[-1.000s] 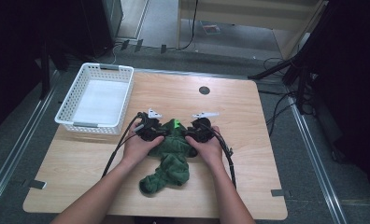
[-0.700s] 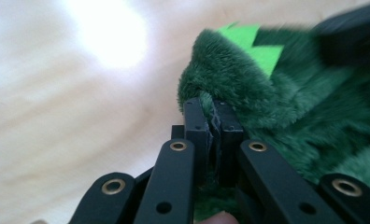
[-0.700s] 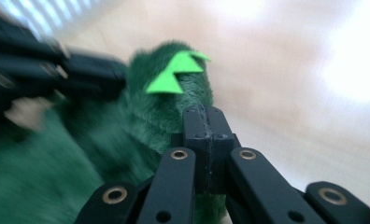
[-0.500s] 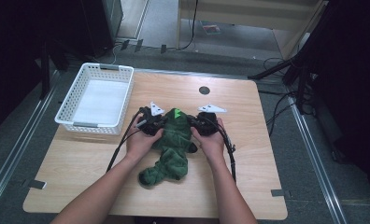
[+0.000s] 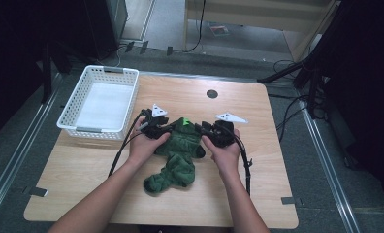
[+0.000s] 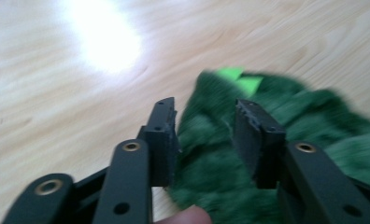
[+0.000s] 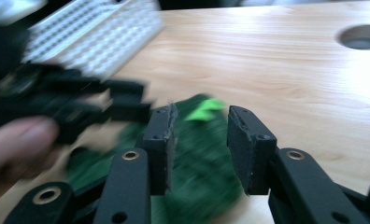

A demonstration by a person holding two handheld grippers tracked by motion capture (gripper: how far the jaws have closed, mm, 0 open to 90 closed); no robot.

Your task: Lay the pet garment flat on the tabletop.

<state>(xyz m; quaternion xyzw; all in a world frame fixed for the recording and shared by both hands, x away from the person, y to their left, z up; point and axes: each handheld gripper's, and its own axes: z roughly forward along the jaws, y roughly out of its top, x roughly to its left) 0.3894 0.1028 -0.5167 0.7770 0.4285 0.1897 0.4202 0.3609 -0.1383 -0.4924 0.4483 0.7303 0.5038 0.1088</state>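
- The green towel (image 5: 178, 155) lay crumpled mid-worktop (image 5: 277, 194), well clear of the basket (image 5: 103, 102).
- Left gripper (image 5: 162, 130) and right gripper (image 5: 205, 129) had just opened; the jaws held nothing.
- The next move probably called for gripping the towel's far corners again.

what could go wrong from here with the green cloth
Both grippers, left and right, have just opened, with the cloth between the jaws but not pinched. It may slump back into a heap and lose any fold. The jaws might also snag the fuzzy fabric on pulling away and drag it. The basket sits close to the left hand, so a wide swing could knock it.
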